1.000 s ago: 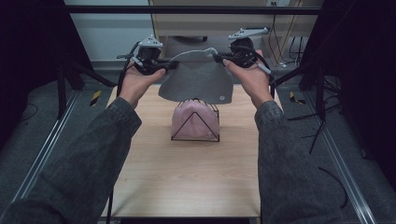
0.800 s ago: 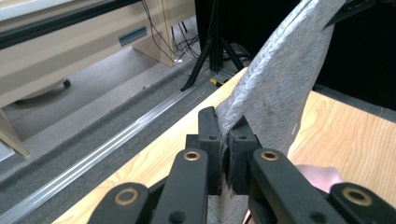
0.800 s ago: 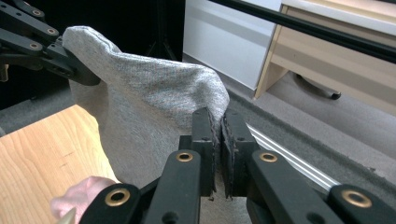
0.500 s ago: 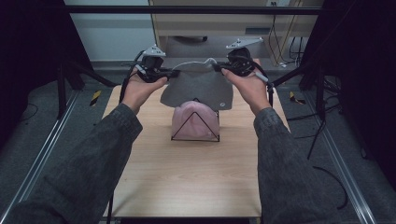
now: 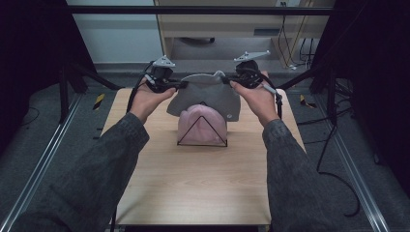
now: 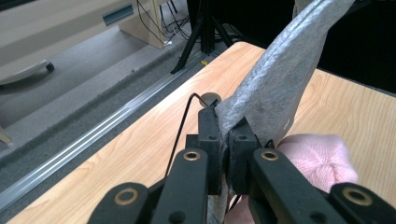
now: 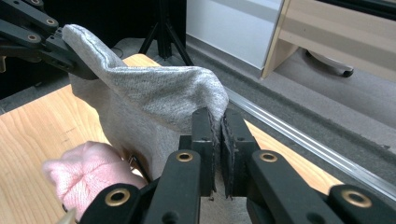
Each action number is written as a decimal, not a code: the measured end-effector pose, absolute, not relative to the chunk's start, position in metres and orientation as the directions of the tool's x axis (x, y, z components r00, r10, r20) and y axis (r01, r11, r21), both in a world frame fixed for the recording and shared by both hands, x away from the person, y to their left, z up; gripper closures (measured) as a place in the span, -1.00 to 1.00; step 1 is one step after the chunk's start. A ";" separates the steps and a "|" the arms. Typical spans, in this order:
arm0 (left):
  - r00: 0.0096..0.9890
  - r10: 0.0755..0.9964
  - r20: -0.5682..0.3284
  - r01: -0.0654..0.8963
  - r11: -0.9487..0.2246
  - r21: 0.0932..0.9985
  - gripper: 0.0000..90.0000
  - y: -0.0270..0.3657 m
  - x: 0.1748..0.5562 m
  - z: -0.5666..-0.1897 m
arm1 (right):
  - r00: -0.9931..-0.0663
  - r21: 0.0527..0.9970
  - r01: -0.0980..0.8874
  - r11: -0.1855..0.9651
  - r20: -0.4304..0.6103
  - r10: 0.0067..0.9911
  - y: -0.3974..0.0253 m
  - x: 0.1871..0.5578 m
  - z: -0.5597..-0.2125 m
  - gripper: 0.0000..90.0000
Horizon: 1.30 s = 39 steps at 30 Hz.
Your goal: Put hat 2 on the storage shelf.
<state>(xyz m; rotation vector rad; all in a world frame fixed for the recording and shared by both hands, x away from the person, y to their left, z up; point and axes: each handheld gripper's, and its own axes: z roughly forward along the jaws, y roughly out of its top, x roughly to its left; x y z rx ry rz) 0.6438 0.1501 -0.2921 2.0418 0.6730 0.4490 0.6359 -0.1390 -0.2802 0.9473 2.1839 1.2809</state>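
Note:
A grey knitted cloth (image 5: pixel 208 94) hangs stretched between my two grippers above the far middle of the wooden table. My left gripper (image 5: pixel 183 85) is shut on its left top edge, and my right gripper (image 5: pixel 225 80) is shut on its right top edge. In the left gripper view the grey cloth (image 6: pixel 280 79) rises from the closed jaws of my left gripper (image 6: pixel 225 140). In the right gripper view the grey cloth (image 7: pixel 159 93) runs from my right gripper (image 7: pixel 217 128) to the other gripper at upper left. Below it a pink knitted cloth (image 5: pixel 200 125) drapes over a black wire triangular rack (image 5: pixel 202 143).
The wooden table (image 5: pixel 193 183) has bare surface in front of the rack. Grey floor with a metal rail (image 5: pixel 43 159) lies left, and cables (image 5: pixel 333 159) trail on the right. A beige cabinet (image 5: pixel 232 24) stands beyond the far edge.
Both grippers have lifted and drawn closer together with the grey cloth, which now hangs over the back of the pink cloth and rack.

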 end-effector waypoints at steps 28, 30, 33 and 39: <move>0.786 0.617 0.028 0.336 -0.465 0.819 0.93 0.152 0.644 -0.335 | -0.675 0.840 0.413 0.350 0.025 0.737 -0.133 0.638 -0.329 0.89; 0.785 0.619 0.028 0.338 -0.465 0.818 0.93 0.153 0.644 -0.337 | -0.677 0.839 0.413 0.353 0.023 0.736 -0.133 0.638 -0.332 0.89; 0.783 0.621 0.023 0.344 -0.465 0.816 0.93 0.154 0.644 -0.340 | -0.678 0.837 0.416 0.356 0.025 0.735 -0.132 0.638 -0.335 0.89; 0.783 0.622 0.015 0.352 -0.464 0.813 0.93 0.154 0.643 -0.347 | -0.673 0.832 0.426 0.355 0.029 0.739 -0.131 0.637 -0.341 0.89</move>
